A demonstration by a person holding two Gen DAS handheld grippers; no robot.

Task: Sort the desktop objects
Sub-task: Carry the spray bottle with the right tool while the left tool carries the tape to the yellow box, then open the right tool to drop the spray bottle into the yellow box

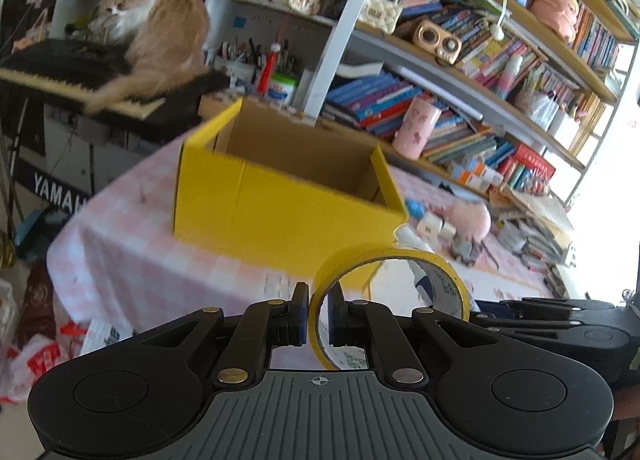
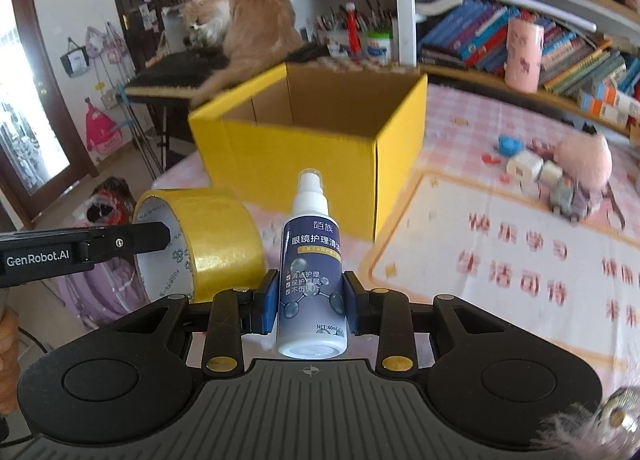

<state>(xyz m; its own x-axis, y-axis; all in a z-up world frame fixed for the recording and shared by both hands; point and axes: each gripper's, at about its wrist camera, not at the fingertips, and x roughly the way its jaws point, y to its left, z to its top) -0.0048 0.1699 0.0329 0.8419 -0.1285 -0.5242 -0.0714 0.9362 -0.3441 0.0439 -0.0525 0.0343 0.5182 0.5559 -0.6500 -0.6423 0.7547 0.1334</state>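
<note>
Left gripper (image 1: 318,318) clamped on the wall of a yellow adhesive-tape roll (image 1: 390,292), lower centre of frame. Right gripper (image 2: 311,302) clamped on a white spray bottle with dark blue label (image 2: 310,260), centre. Open yellow cardboard box (image 2: 320,148) behind both, on the pink-checked worktop (image 2: 480,132).

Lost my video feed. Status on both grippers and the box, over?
Left gripper shut on yellow tape roll. Right gripper shut on white-capped navy spray bottle. Open yellow cardboard box ahead, nothing in the way.
</note>
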